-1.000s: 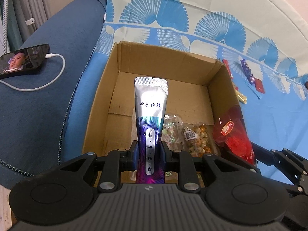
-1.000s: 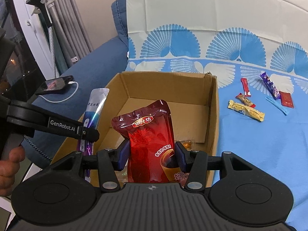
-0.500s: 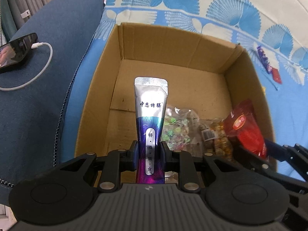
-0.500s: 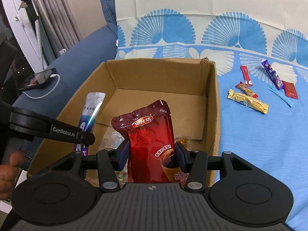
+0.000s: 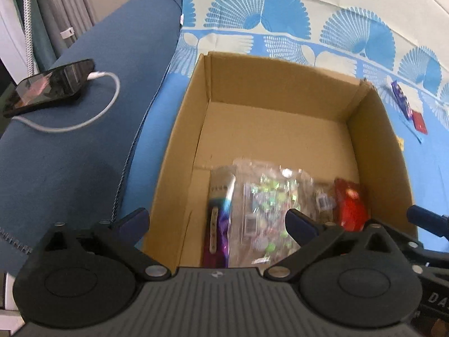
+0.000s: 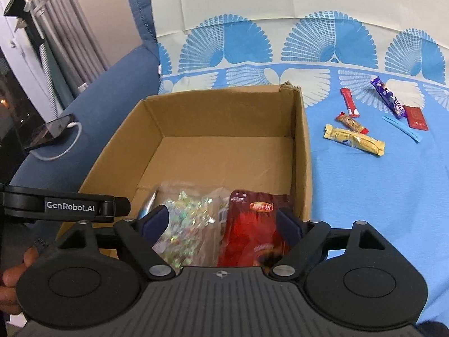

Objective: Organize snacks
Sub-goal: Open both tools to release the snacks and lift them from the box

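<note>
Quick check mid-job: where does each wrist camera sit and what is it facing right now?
Left wrist: rides the open left gripper, looking steeply down into the brown cardboard box; the right gripper's tip shows.
Right wrist: rides the open right gripper, facing the box and the loose snack bars on the blue patterned sheet; the left gripper and a hand show.
Shared: box, red pouch, black phone.
</note>
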